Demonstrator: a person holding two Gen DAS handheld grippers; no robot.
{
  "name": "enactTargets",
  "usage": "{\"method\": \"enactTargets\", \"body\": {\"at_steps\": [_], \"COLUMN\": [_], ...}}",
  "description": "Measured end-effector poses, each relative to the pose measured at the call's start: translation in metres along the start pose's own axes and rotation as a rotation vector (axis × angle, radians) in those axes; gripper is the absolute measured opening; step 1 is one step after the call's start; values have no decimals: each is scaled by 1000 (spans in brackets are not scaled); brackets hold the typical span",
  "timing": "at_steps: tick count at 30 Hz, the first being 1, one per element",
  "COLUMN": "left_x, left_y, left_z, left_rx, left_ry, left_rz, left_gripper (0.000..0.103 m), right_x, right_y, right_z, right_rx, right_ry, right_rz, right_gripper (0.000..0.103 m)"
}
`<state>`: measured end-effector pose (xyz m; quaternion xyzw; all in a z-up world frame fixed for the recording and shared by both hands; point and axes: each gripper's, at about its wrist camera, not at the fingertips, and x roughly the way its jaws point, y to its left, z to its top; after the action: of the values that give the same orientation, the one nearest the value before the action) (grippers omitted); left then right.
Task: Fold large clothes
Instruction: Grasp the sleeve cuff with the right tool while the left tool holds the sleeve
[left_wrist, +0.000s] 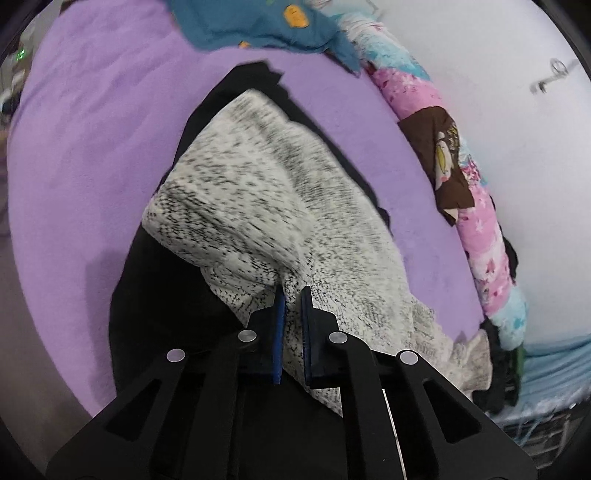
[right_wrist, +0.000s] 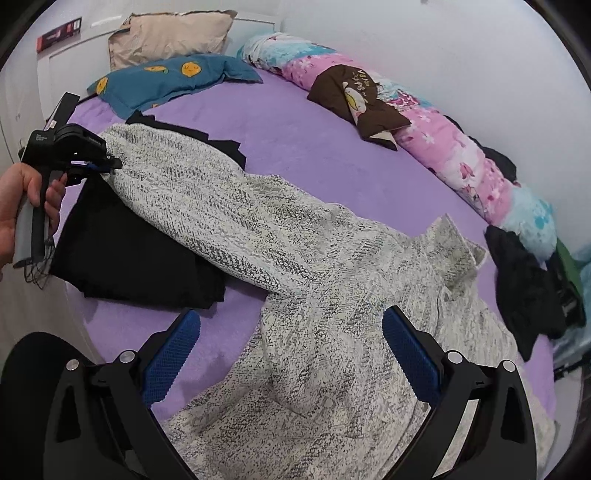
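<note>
Losing the pinched edge is the main risk I see here. The left gripper (left_wrist: 291, 295) holds only a thin fold of the speckled grey-and-white garment (right_wrist: 295, 258) between its jaws, and the knit looks thick and heavy, so a fast pull could drag the cloth out of the blue pads (left_wrist: 279, 317). A second risk is the folded black garment (right_wrist: 136, 254) that lies under and just beside the lifted part: if the left gripper sweeps low, it may catch this black cloth and spoil its fold. Also, most of the speckled garment lies bunched and twisted on the purple bed (right_wrist: 332, 147), so folding it from one end only would, in my judgement, make a crooked fold.

The jaws of the left gripper are together, clamped on the edge of the speckled garment; the cloth rises from the pads and hangs ahead of them, over the black garment. In the right wrist view, a hand (right_wrist: 22, 206) holds this gripper to the far left of the right jaws.

The right gripper (right_wrist: 291, 354) has its jaws wide apart and holds nothing. The speckled garment lies directly between and ahead of them, but I see no pad pressing on the cloth.
</note>
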<state>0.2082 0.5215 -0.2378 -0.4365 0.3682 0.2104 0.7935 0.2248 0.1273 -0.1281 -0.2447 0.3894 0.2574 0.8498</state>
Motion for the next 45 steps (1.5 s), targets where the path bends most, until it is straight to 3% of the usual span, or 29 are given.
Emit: {"method": "enactTargets", "body": {"at_steps": [4,7,12,17,21,27,30,33,39,45], "left_x": [-26,-44,-73,-97,-112,-120,-121,-120,-121,-121], "left_y": [-26,-52,-93,-138,-177,-236,-263,-291,-325,-342], "left_z": [-5,-12,-29,-57,-89,-139,-163,-189,-231,-261], "left_rx": [100,172,275,415,527,695,792,893,1022,1086], "left_ry": [-51,-86,-144,-200,-256,-329,-374,-421,-464,-466], "left_rz": [29,45,50,67,83,113,145,178,162,145], "left_gripper": [6,6,6,6,6,6,6,6,6,6], "right_x": [-13,-28,-39,-66,-88,-130,-143,-144,-112,-77], "right_y": [-14,-32,-75,-113,-138,-141,-117,-89,-16,15], "right_z": [0,2,12,46,83,174,223,249,254,238], "right_rx": [49,140,317,347,378,234,80,-7,-182,-262], "right_ry": [-41,-86,-61,-101,-81,-28,95,192,359,500], "right_rz": [-31,11,120,207,285,323,310,332,267,137], "right_gripper": [97,97,97,97,97,97,97,97,97,97]}}
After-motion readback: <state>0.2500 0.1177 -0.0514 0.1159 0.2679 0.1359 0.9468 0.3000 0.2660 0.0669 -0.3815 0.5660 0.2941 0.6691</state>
